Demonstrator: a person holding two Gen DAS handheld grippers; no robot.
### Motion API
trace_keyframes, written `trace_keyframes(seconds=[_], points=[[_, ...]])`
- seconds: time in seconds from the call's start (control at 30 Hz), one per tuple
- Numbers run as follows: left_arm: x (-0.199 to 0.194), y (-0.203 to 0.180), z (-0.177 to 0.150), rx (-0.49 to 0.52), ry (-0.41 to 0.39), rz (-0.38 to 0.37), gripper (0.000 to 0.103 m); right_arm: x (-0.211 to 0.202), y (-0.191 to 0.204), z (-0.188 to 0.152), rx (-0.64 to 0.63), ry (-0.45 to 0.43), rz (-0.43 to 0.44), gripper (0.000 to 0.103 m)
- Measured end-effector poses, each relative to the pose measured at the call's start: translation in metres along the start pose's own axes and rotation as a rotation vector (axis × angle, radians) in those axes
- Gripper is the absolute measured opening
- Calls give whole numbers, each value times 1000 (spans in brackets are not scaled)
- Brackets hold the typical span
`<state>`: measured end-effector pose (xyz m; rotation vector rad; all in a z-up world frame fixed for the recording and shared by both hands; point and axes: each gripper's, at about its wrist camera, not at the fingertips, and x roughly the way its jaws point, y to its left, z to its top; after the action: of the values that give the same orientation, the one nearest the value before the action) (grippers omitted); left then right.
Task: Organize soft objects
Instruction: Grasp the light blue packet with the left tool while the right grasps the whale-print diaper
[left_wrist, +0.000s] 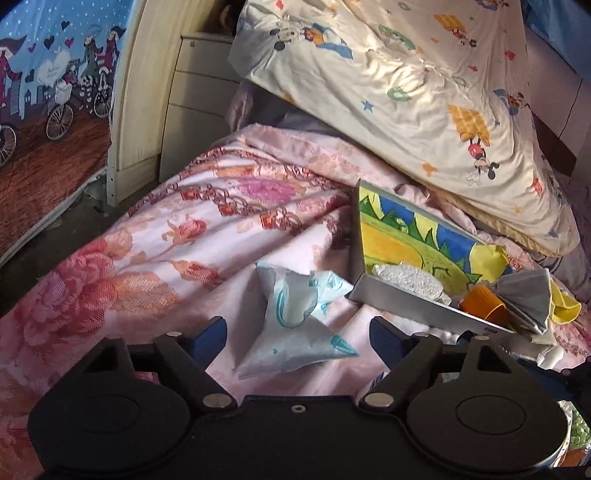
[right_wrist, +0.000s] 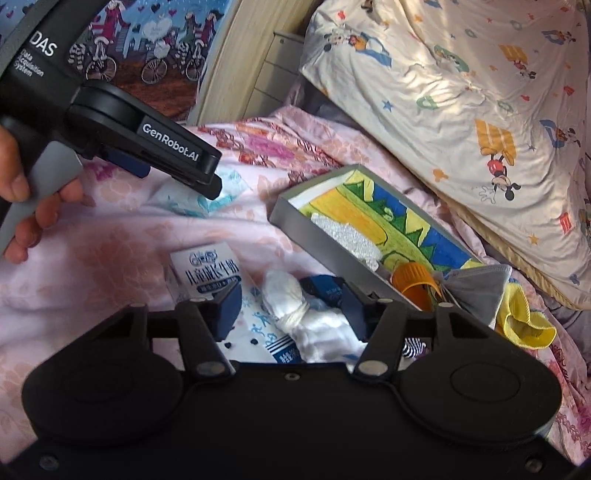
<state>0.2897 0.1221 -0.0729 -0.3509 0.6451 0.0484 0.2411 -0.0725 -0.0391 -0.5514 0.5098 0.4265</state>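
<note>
The left hand-held gripper (left_wrist: 297, 334) hangs spread wide over one crumpled pale-blue wrapper (left_wrist: 295, 314) that lies on the pink flowered quilt (left_wrist: 147, 236) of the bed, its fingers on either side of the wrapper and not touching it. In the right wrist view, one hand (right_wrist: 22, 199) holds this tool by its grey grip. The right hand-held gripper (right_wrist: 291, 308) is also spread, its two blue pads on either side of one knotted white cloth (right_wrist: 295, 310); whether they touch it cannot be told. Just left of that cloth lies one small milk carton (right_wrist: 207, 273), and under the cloth is a printed white-and-blue packet (right_wrist: 258, 328). One shallow grey box (right_wrist: 314, 236) with a bright crayon drawing inside rests tilted on the quilt. It holds one white foam piece (right_wrist: 343, 236) and one orange cup (right_wrist: 415, 282). At its lower end lie one grey face mask (right_wrist: 476, 291) and one yellow cloth (right_wrist: 524, 321). One cartoon-print pillow (left_wrist: 406, 92) leans behind the box
</note>
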Motion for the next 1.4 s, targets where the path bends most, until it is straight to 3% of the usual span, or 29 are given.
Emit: trace_keyframes(seconds=[0.33,0.37,0.4,0.43,0.87,0.93,1.0,1.07,1.4], points=[[13,13,-5,-68,46,-23,59,10,-6,-5,30,24,8,33],[13,14,-4,-73,46,-22,50,9,-6,-6,33,25,6,31],[13,14,-4,-71,49,-19,33,9,-6,-6,37,25,6,30],[15,14,-4,-64,61,-12,31,9,-7,-7,43,26,8,28],[29,13,-14,1,71,-1,32,9,-2,-5,60,22,9,24],[30,12,-14,12,71,-7,28,8,1,-4,60,19,4,22],[31,12,-14,16,74,-18,16,8,2,-3,58,14,2,20],[32,11,-14,27,73,-25,13,7,3,-2,56,10,0,17],[19,-6,-13,70,41,-61,7,1,4,2,62,-23,-11,12]])
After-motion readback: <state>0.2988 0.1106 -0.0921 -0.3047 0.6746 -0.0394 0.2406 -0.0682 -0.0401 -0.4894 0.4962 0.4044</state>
